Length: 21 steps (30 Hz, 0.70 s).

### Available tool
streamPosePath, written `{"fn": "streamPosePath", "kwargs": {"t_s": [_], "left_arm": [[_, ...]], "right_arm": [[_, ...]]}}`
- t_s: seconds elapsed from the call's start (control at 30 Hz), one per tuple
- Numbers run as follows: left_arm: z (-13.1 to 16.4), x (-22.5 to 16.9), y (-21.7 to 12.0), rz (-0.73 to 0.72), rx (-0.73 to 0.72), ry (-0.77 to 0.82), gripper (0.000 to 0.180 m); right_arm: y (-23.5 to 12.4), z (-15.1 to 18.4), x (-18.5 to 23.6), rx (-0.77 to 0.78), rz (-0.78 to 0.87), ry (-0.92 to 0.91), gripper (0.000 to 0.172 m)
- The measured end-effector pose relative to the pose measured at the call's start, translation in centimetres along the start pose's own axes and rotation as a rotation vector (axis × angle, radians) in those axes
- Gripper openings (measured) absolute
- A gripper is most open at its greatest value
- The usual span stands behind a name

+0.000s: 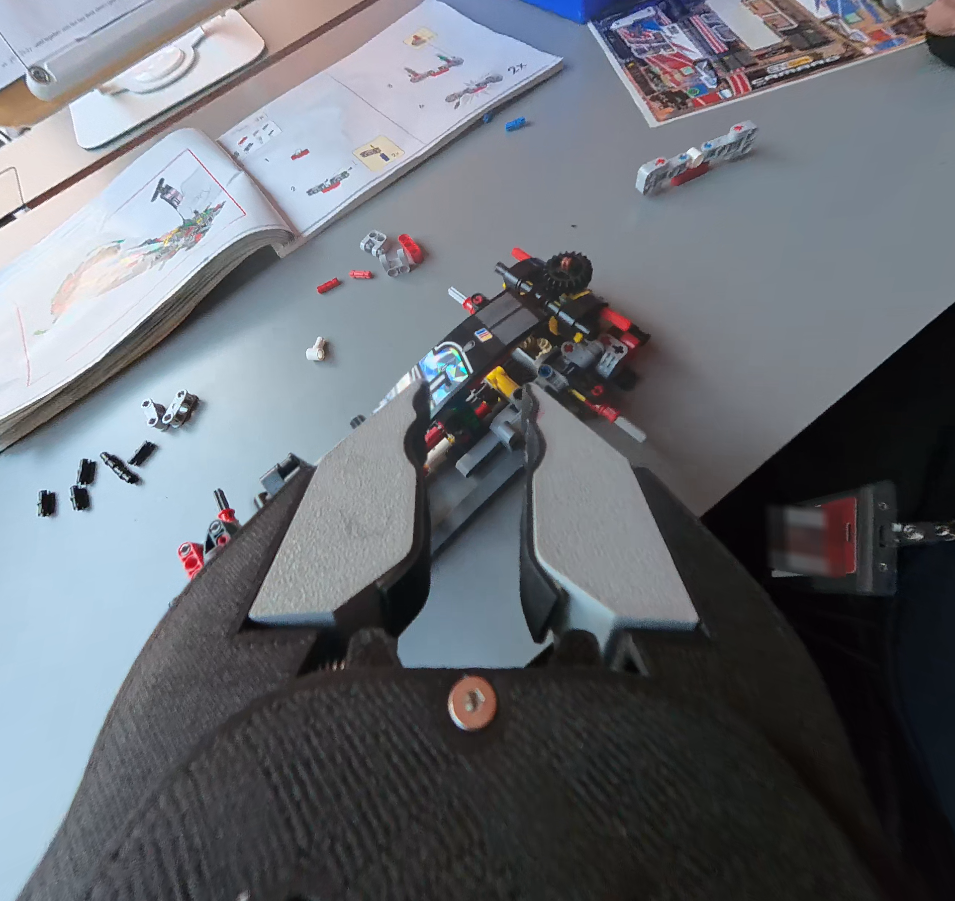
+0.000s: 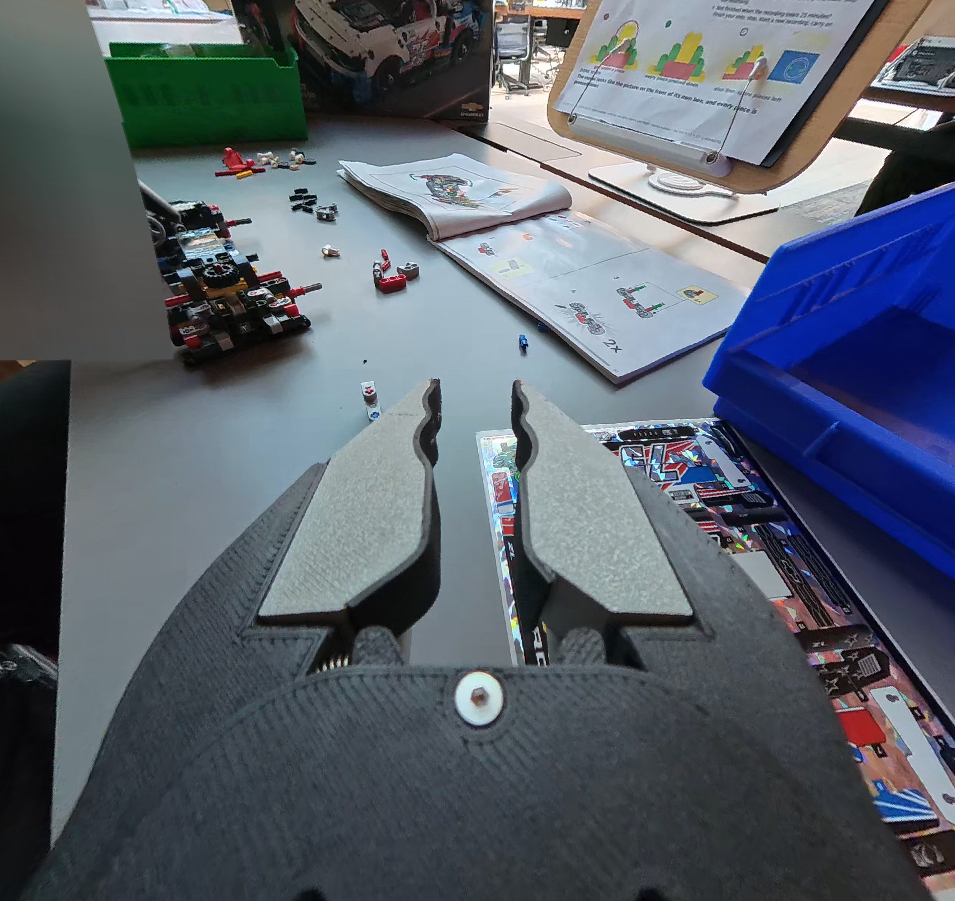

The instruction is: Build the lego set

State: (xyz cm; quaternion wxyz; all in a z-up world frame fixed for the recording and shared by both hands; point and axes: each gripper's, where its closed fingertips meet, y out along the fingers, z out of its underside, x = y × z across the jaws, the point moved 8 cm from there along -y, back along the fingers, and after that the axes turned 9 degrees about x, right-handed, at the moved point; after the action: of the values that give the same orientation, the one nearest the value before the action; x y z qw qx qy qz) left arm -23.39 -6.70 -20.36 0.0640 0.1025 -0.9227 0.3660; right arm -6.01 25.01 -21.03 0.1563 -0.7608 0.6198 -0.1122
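A half-built brick car chassis (image 1: 542, 318), black with red, yellow and grey parts, lies on the grey table (image 1: 723, 266). My left gripper (image 1: 474, 396) is shut on its near end, with one pad on the black side panel and the other on a grey part. In the right wrist view the chassis (image 2: 227, 287) lies at the far left. My right gripper (image 2: 475, 385) is open and holds nothing, low over the table. A short grey beam with red and blue pins (image 2: 371, 401) lies just left of it. The beam also shows in the left wrist view (image 1: 695, 163).
An open instruction booklet (image 2: 517, 235) lies mid-table, and a shiny sticker sheet (image 2: 697, 514) lies under my right finger beside a blue bin (image 2: 852, 359). A green bin (image 2: 206, 96), the set's box (image 2: 387, 24) and a paper stand (image 2: 723, 49) are at the back. Loose pins (image 1: 93, 478) and connectors (image 1: 393, 251) are scattered; the table edge (image 1: 827, 385) is close on the right. My hands' fingertips stand some 25 cm from each other.
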Motion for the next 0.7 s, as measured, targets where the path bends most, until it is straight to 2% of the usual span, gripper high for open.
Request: {"fn": "streamPosePath", "kwargs": {"t_s": [0.7], "left_arm": [[-0.3, -0.2, -1.9, 0.01, 0.053, -0.063, 0.037]], "right_arm": [[0.8, 0.0, 0.9, 0.044, -0.026, -0.036, 0.023]]}}
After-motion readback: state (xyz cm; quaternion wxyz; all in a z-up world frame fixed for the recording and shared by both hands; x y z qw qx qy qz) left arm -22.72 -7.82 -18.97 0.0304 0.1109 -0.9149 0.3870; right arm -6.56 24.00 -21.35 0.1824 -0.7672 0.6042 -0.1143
